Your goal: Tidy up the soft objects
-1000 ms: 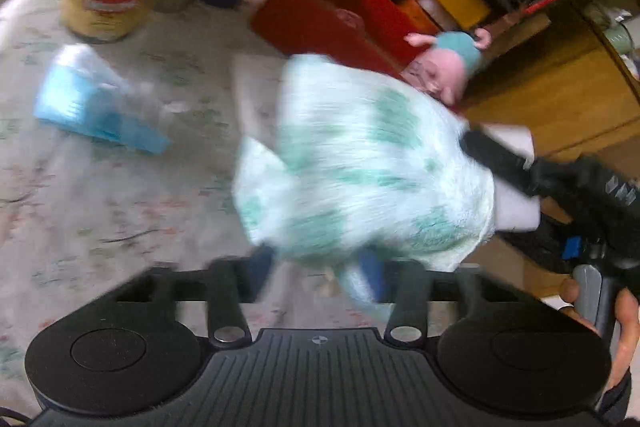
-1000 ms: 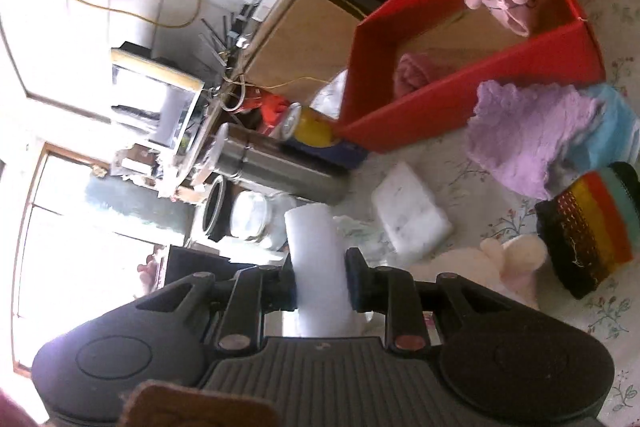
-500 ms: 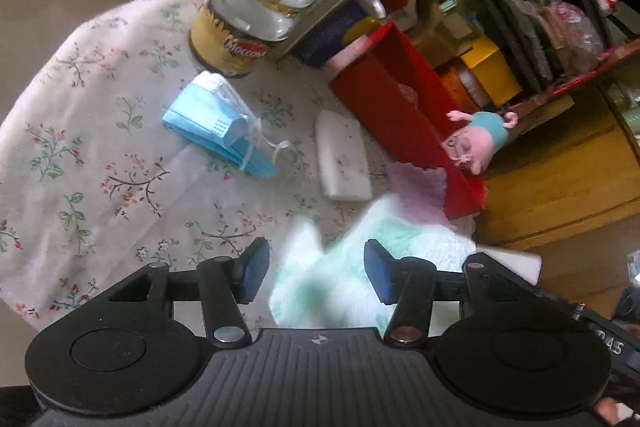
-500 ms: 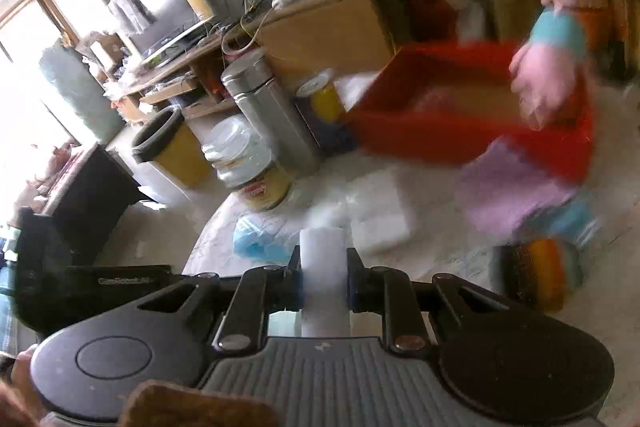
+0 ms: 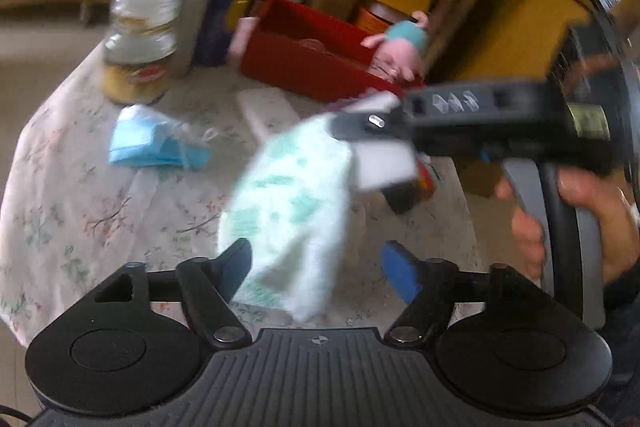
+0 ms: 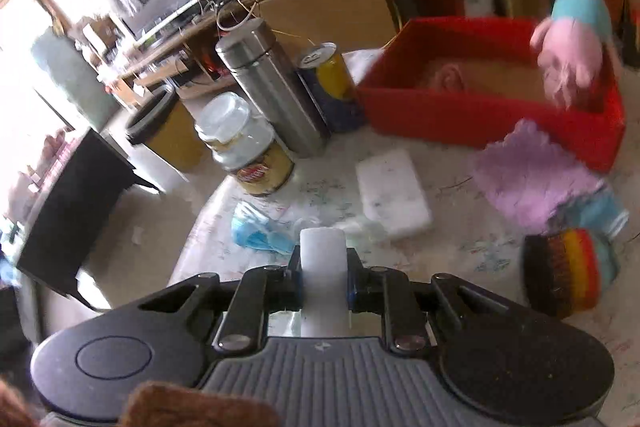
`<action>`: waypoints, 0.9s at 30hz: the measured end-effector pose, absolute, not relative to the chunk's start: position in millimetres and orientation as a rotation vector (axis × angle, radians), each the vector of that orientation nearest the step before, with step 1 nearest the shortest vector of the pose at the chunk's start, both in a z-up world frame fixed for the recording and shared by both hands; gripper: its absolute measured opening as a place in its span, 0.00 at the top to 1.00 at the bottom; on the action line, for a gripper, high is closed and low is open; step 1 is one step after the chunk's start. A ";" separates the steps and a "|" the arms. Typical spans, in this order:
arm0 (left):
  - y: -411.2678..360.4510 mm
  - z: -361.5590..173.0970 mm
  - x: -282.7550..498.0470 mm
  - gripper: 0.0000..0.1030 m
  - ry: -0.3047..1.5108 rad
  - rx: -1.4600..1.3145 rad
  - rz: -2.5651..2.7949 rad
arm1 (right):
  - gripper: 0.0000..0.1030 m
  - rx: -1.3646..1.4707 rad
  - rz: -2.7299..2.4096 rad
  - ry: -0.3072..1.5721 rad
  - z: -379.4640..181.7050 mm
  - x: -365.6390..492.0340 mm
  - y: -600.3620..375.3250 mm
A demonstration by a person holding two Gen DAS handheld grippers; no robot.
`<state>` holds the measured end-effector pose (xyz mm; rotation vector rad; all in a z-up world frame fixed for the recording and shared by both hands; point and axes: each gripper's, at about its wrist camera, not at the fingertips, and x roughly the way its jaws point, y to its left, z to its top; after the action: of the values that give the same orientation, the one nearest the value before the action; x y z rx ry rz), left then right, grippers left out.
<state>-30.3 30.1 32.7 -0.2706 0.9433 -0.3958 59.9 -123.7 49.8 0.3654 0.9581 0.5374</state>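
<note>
Brushed-metal flask [image 6: 276, 87], fluffy purple cloth [image 6: 528, 179], glossy glass jar [image 6: 244, 147].

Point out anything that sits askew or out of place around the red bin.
The pink plush toy is not lying inside the red bin; it perches on the bin's far corner, leaning over the rim. The purple cloth lies crumpled on the table against the bin's outer wall.

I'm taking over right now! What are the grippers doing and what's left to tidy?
Left gripper: open, jaws just opened, the white-and-green cloth hangs between them, unpressed.
Right gripper: shut on the cloth's white end.
Red bin: holds the pink plush toy and a pink item.
Left on the table: purple cloth, rainbow knit, blue masks, white pad.
</note>
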 end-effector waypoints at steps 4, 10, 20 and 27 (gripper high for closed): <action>5.8 17.7 -20.7 0.22 0.914 -0.081 -0.274 | 1.00 0.384 0.568 0.975 46.4 64.8 -123.6; -5.8 -15.4 -8.5 0.86 1.083 0.020 -0.203 | 1.00 0.373 0.600 0.976 52.0 55.4 -120.4; 89.8 1.5 12.9 0.96 1.019 -0.604 -0.111 | 1.00 0.349 0.653 1.014 49.8 45.8 -142.3; 98.0 1.1 43.3 0.97 0.988 -0.754 -0.062 | 1.00 0.212 0.810 1.061 34.9 25.4 -132.6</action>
<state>43.3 98.0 1.1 -0.7536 0.9881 -0.0618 25.4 -132.6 34.9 0.2122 1.0612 0.8098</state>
